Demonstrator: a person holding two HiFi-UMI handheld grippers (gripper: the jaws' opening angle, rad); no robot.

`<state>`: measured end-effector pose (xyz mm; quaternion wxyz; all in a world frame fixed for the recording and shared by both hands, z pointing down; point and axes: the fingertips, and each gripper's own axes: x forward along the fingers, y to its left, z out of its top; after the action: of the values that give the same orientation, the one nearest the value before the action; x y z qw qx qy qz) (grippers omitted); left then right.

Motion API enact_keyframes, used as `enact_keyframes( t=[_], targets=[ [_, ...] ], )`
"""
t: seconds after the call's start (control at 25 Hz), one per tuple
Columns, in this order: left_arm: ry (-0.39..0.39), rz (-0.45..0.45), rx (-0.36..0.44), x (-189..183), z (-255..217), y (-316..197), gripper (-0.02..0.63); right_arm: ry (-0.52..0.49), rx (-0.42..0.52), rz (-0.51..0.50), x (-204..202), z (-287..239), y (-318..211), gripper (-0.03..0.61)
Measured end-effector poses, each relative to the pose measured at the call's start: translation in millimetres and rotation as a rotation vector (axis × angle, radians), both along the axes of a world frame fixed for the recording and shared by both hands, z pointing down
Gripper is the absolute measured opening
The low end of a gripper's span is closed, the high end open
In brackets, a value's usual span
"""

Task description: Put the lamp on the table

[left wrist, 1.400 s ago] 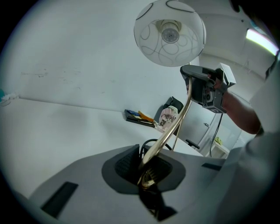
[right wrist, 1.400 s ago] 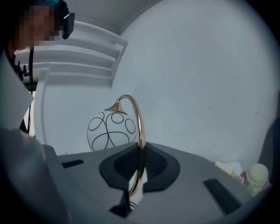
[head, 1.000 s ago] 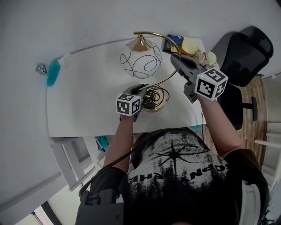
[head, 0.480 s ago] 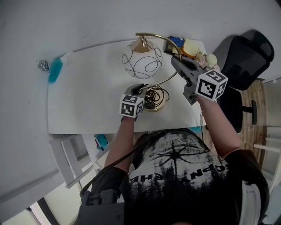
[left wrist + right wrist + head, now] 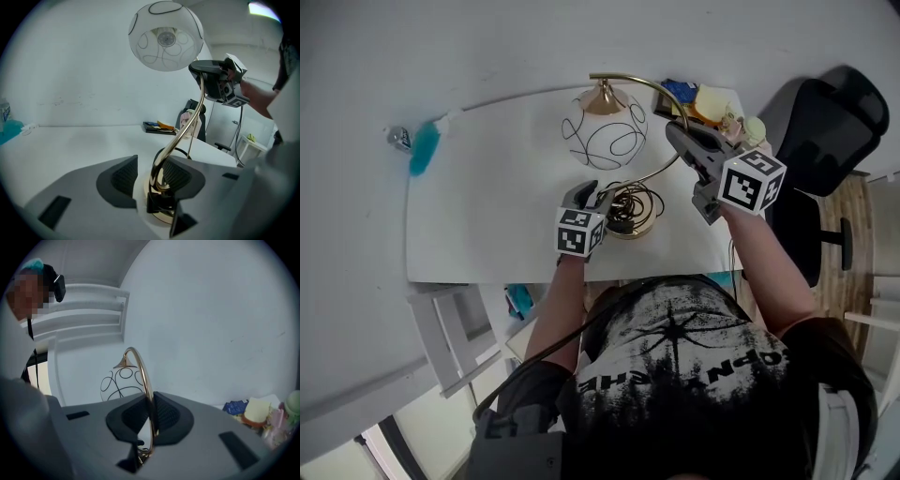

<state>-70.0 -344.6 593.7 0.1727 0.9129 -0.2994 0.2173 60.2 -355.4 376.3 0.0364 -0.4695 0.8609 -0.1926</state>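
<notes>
Lamp position: I see one lamp (image 5: 603,134) standing on the white table (image 5: 487,206). Its brass base is near the front edge and its stem arches up to a white globe drawn over with black loops.
Left gripper: the left gripper (image 5: 149,174) has just been opening its jaws. They stand wide, with the foot of the brass stem between the pads, and neither pad presses on it.
Right gripper: the right gripper (image 5: 148,414) has its jaws clamped on the upper stem, the pads tight against the brass on both sides.
Writing: I see pale lettering on the black shirt (image 5: 675,347), but it is upside down and I cannot read it surely. The marker cubes carry only black-and-white squares, no words.
Counts: one lamp, two grippers, one marker cube on each, one black cord (image 5: 628,199) coiled at the base, one teal item (image 5: 422,150), one office chair (image 5: 811,122).
Hard to make out: the pile (image 5: 712,101) at the far right corner shows blue, yellow and pale green pieces, and I cannot tell what they are. The teal item at the left corner is blurred.
Hidden: from the head view the lamp base is partly behind the left gripper. In the left gripper view, the gripper body cuts it off.
</notes>
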Motion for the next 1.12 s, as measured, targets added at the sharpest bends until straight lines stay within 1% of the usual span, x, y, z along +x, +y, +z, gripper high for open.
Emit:
enact_keyframes(
  t=[0.16,0.28,0.4,0.52,0.64,0.72,0.76,0.8,0.92,1.12],
  targets=[
    [0.007,-0.012,0.02,-5,-8,6,0.158,-0.004,0.002,-0.008,-1,-1,0,0.021],
    [0.017,-0.028,0.016,-9,-12,11,0.158,-0.009,0.001,-0.016,-1,0,-1,0.021],
    [0.049,-0.053,-0.004,-14,-18,15,0.158,-0.015,0.004,-0.025,-1,-1,0,0.021],
    [0.064,-0.07,-0.004,-17,-25,19,0.157,-0.017,0.007,-0.035,-2,-2,0,0.021],
    [0.112,-0.096,-0.009,-20,-37,24,0.155,-0.017,0.011,-0.045,-3,-2,2,0.021],
    [0.13,-0.115,-0.004,-24,-45,27,0.133,-0.018,0.015,-0.055,-5,-2,4,0.021],
    [0.124,-0.119,-0.003,-26,-47,29,0.094,-0.019,0.017,-0.059,-6,-2,5,0.021],
    [0.107,-0.119,-0.002,-28,-48,32,0.055,-0.021,0.017,-0.063,-6,-2,6,0.021],
    [0.048,-0.122,-0.008,-32,-44,37,0.016,-0.028,0.014,-0.068,-4,-2,4,0.021],
    [0.068,-0.152,-0.017,-37,-47,48,0.015,-0.031,0.027,-0.088,-5,-3,10,0.021]
  ],
)
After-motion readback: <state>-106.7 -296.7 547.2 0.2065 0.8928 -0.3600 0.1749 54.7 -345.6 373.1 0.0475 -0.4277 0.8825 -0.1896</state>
